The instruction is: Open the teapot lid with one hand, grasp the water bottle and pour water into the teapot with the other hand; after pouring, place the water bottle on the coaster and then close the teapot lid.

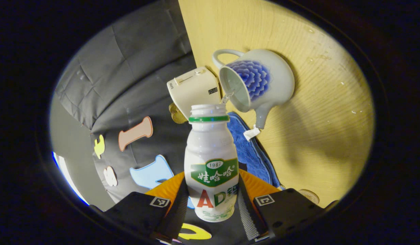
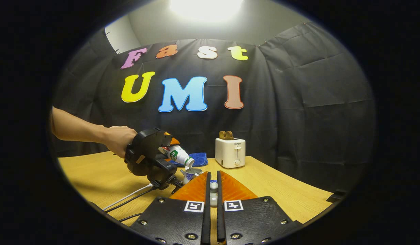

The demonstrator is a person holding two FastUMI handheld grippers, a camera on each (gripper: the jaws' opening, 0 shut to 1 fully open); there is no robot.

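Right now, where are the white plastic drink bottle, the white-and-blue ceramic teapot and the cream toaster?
White plastic drink bottle [image 1: 211,163]: left gripper view, labelled body.
White-and-blue ceramic teapot [image 1: 278,81]: left gripper view, outer wall.
Cream toaster [image 2: 230,153]: right gripper view, front face.

Bottle [image 2: 178,155] tilts above teapot [image 2: 190,174]; toaster [image 2: 230,152] stands behind.

a blown-out ceiling lamp [image 2: 206,8] glares overhead in my right gripper view. the teapot [image 1: 261,80] throws a soft shadow across the desk [image 1: 332,112]. fisheye bends and dims the edges; centres stay sharp.
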